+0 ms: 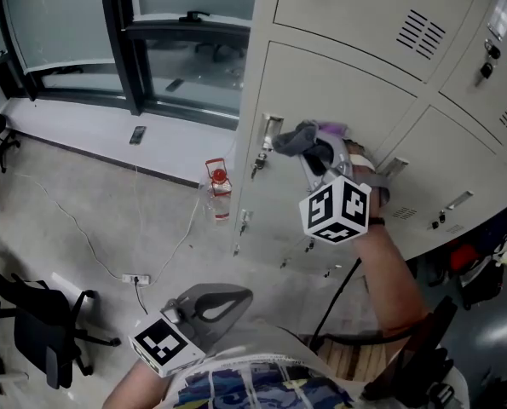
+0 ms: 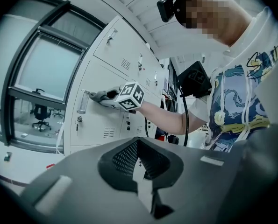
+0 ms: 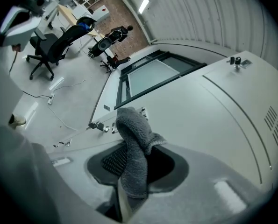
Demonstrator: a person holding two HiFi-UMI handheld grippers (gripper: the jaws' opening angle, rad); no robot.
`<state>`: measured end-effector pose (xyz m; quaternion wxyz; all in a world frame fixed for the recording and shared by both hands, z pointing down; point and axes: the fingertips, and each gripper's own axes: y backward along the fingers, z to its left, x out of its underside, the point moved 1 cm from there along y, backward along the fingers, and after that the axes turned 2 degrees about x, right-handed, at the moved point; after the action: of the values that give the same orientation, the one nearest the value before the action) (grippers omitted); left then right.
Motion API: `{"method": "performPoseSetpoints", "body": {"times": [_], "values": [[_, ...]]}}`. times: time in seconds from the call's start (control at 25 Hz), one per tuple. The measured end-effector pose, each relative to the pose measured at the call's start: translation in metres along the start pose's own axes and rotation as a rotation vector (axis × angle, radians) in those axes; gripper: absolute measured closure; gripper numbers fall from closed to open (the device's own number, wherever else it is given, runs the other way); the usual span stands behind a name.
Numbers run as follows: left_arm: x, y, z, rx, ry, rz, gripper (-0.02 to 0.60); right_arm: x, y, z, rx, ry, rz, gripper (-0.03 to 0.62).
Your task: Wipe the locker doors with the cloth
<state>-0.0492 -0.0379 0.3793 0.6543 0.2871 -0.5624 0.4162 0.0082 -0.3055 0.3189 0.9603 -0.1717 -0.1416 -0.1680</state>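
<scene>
R hand-held gripper (image 1: 314,147) clenched on cloth (image 1: 297,136), which is up at the locker door (image 1: 347,83), just beside its handle (image 1: 269,129). L hand-held gripper (image 1: 227,295) jaws closed, empty, low, well off the door.

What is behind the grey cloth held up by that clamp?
A pale locker door, with its metal handle just beside the grey cloth. The patch of door directly behind the cloth is covered.

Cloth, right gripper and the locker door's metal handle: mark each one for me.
cloth (image 3: 131,134), right gripper view, its folded grey middle.
right gripper (image 1: 319,150), head view, between its fingertips at the cloth.
metal handle (image 1: 271,129), head view, its upright bar.
</scene>
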Motion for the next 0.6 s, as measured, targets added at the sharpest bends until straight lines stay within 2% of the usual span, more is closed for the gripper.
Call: {"method": "performPoseSetpoints", "body": {"times": [0.44, 0.6], "values": [[0.0, -0.004, 0.004, -0.021, 0.02, -0.004, 0.58, 0.032, -0.03, 0.092, -0.177, -0.003, 0.043, 0.48], [0.003, -0.005, 0.006, -0.028, 0.027, 0.008, 0.58, 0.042, -0.041, 0.124, -0.221, 0.031, 0.066, 0.48]]}}
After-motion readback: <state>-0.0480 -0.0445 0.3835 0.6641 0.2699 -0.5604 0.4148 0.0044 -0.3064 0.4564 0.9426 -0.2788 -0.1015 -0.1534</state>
